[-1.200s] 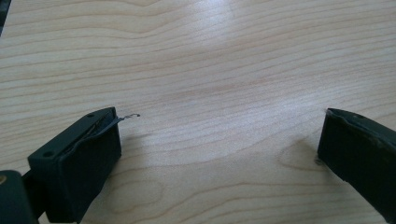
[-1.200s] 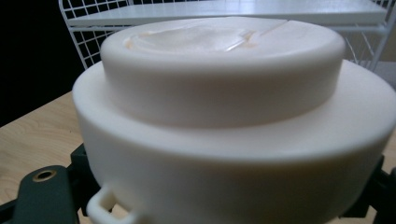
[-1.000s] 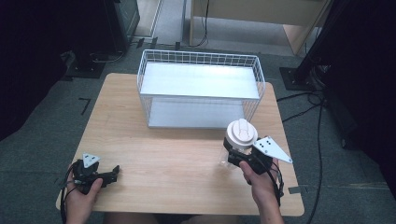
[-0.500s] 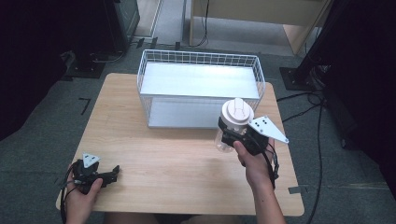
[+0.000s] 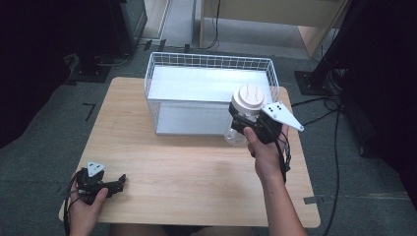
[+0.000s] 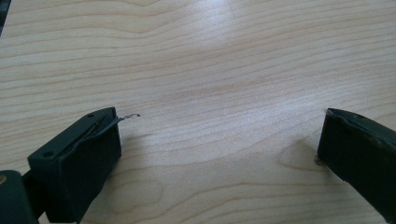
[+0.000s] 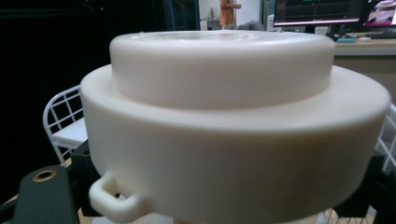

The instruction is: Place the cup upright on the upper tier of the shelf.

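A clear plastic jar (image 5: 235, 135) with a wide cream-white lid (image 5: 248, 97) hangs above the table, just in front of the right end of the white wire basket (image 5: 187, 118). My right gripper (image 5: 241, 123) is shut on it just under the lid. In the right gripper view the lid (image 7: 233, 130) looms close, with a small loop at its lower left edge, and the black jaws stand on either side below it. My left gripper (image 5: 120, 181) rests low at the table's front left corner. Its fingers (image 6: 79, 158) stand wide apart over bare wood, holding nothing.
The wire basket's rim (image 5: 211, 56) runs along the back half of the light wooden table (image 5: 187, 167); its floor is a pale sheet. The basket's wire (image 7: 60, 116) shows behind the lid. Cables and dark stands lie on the floor around the table.
My right gripper has lifted the jar off the table and carried it away from the person, toward the basket's right front corner. The left gripper has stayed put.
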Demonstrator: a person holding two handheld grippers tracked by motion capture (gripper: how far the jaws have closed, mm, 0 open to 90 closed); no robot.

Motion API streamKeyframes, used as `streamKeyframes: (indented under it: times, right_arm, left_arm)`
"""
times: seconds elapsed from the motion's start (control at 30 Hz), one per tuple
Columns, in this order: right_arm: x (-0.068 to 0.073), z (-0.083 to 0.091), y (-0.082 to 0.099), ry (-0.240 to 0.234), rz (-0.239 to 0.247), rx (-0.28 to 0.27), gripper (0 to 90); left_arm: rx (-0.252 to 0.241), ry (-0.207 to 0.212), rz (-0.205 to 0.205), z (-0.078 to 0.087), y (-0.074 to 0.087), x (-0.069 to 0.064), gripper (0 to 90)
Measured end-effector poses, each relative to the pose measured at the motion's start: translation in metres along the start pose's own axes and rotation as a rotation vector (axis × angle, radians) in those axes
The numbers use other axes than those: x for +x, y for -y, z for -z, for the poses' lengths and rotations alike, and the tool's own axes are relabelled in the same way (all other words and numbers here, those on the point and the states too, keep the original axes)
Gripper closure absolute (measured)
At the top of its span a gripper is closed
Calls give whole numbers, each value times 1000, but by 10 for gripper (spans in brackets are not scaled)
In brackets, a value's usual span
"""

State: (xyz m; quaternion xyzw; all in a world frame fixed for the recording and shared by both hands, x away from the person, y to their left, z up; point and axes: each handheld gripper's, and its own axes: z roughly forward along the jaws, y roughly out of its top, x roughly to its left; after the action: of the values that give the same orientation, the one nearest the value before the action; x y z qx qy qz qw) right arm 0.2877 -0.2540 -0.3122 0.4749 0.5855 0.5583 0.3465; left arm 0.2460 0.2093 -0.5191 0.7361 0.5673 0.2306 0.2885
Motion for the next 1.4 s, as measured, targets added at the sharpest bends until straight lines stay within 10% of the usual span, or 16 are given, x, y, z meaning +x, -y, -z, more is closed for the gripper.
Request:
streamKeyframes:
  times: [0.77, 1.4]
  right_arm:
    - [11, -62, -59, 63, 17, -59, 158]
    - [6, -120, -65, 109, 25, -16, 158]
  left_arm:
    - [-1, 0, 1, 0, 0, 0, 0]
    - [1, 1, 0, 0, 0, 0, 0]
